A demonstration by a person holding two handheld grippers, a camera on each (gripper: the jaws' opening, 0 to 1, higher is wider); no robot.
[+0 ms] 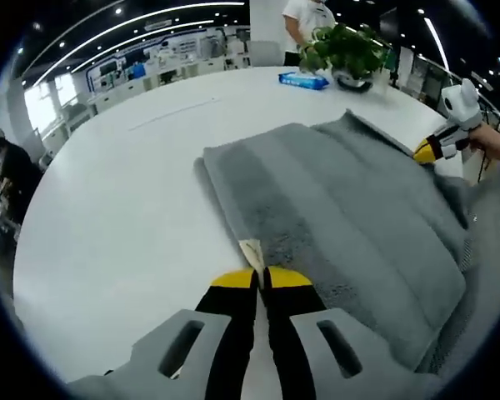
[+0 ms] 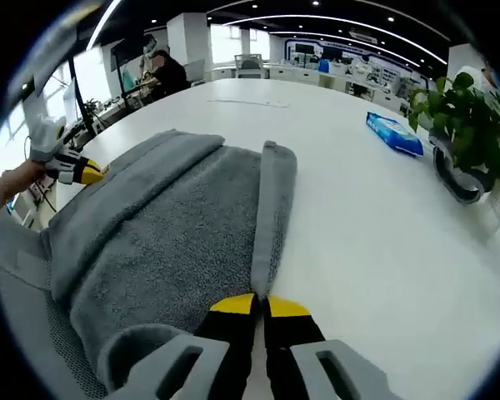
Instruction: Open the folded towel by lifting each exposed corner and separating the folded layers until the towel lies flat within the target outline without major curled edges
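A grey towel (image 1: 333, 225) lies on the round white table (image 1: 125, 208), still in folded layers with a raised ridge along one side. My left gripper (image 1: 260, 275) is shut on the towel's near corner, where a small pale label (image 1: 252, 250) sticks out. In the left gripper view the right gripper (image 1: 429, 150), held by a hand, pinches the far corner. In the right gripper view the towel (image 2: 167, 233) stretches ahead, and my right gripper (image 2: 261, 302) is shut on the end of its folded edge strip. There the left gripper (image 2: 79, 171) grips the far-left corner.
A potted plant (image 1: 346, 50) and a blue tissue packet (image 1: 303, 80) stand at the table's far side; both also appear in the right gripper view, plant (image 2: 467, 117) and packet (image 2: 394, 133). A person stands behind the plant. Desks and screens line the room beyond.
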